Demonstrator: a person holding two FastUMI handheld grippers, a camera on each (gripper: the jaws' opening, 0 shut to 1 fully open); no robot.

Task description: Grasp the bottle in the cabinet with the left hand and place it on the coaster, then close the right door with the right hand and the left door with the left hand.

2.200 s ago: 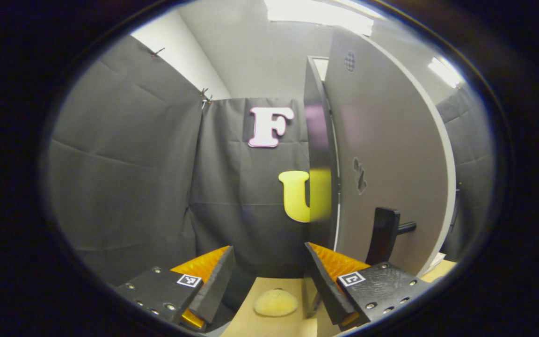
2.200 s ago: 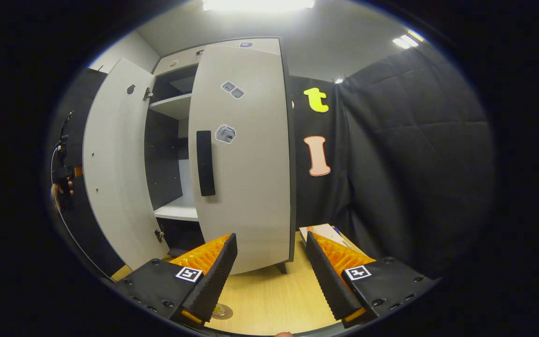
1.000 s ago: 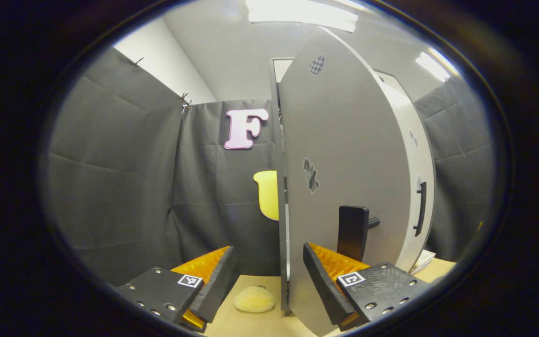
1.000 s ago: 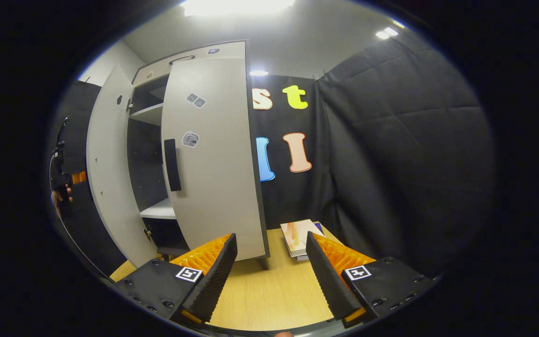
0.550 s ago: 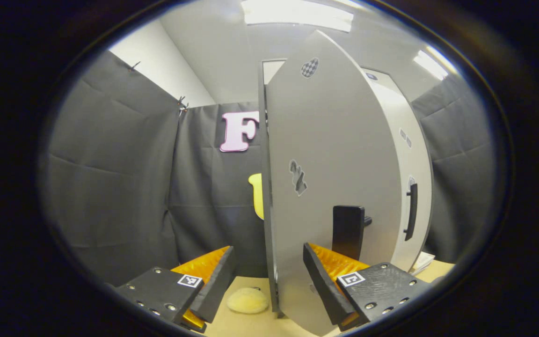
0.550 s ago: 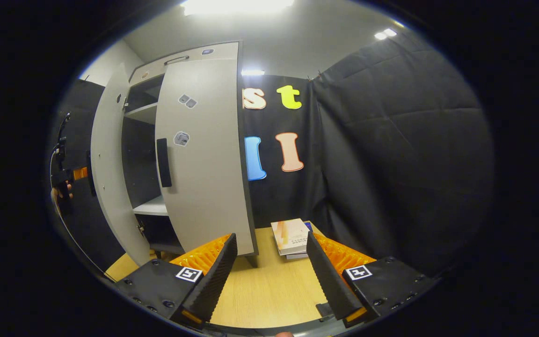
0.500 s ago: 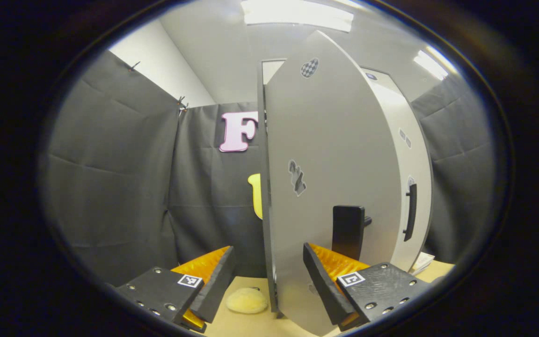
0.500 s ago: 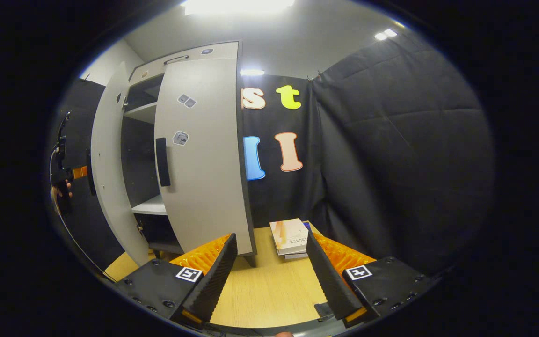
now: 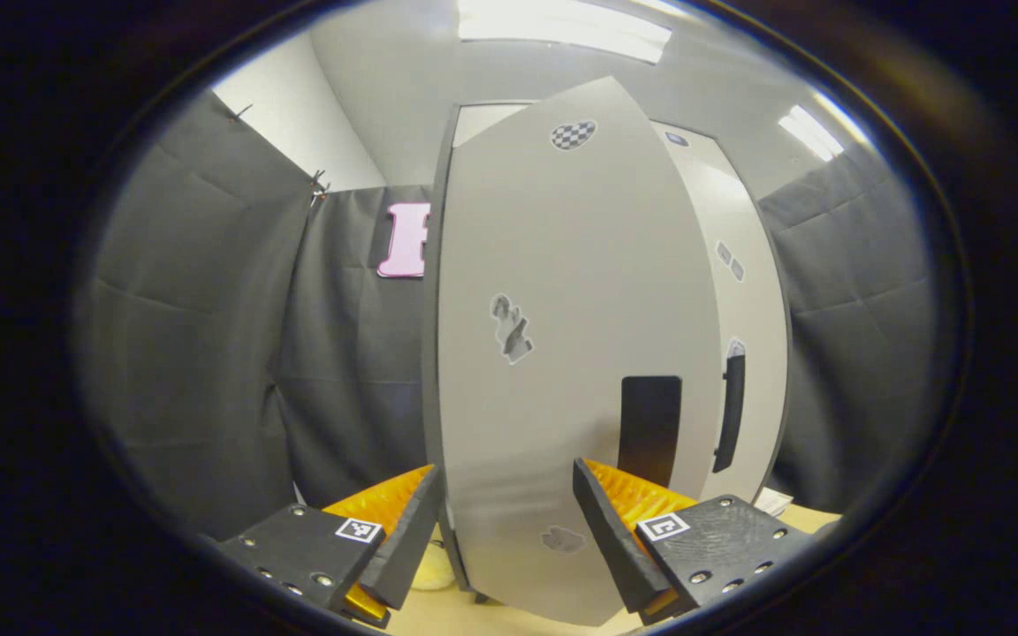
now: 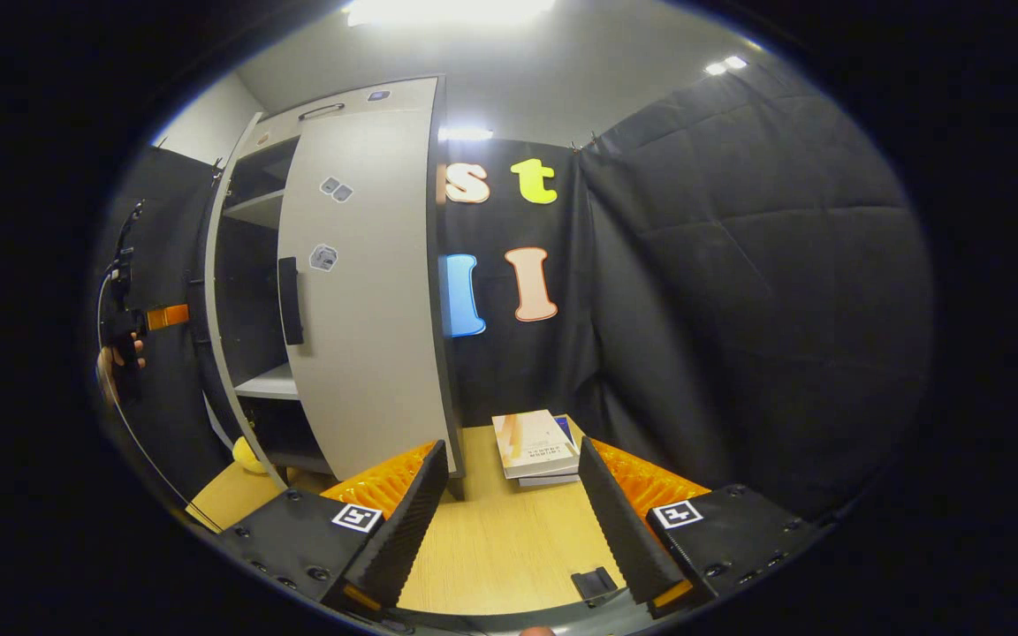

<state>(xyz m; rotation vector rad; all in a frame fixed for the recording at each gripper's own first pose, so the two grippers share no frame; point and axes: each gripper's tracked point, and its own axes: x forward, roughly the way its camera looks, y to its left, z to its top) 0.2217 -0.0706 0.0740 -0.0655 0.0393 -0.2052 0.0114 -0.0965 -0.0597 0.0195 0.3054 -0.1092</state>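
Left gripper: jaws wide apart, holding nothing. Left door stands dead ahead and very close; its bottom portion sits in the gap between the fingers, with the hinge-side edge just beside the left finger. Contact with the face: can't tell. The door's dark vertical handle sits just above the right finger.

Right gripper: also wide apart, empty, hanging over the wooden table, well back from the cabinet. Right door looks shut or nearly so. From this side the left door shows edge-on with a gap left, shelves visible through it. The left gripper and the hand holding it are outside that door.

Bottle and coaster: can't place either in these views.

Key relation: the door panel is tall, hinged on a vertical axis at its left edge, so the remaining swing is forward and to the right from the left gripper. Left gripper is the nearer one by far. My read: last step, push on the panel near the handle side until it seats.

Misc: stacked books and a yellow object on the table.
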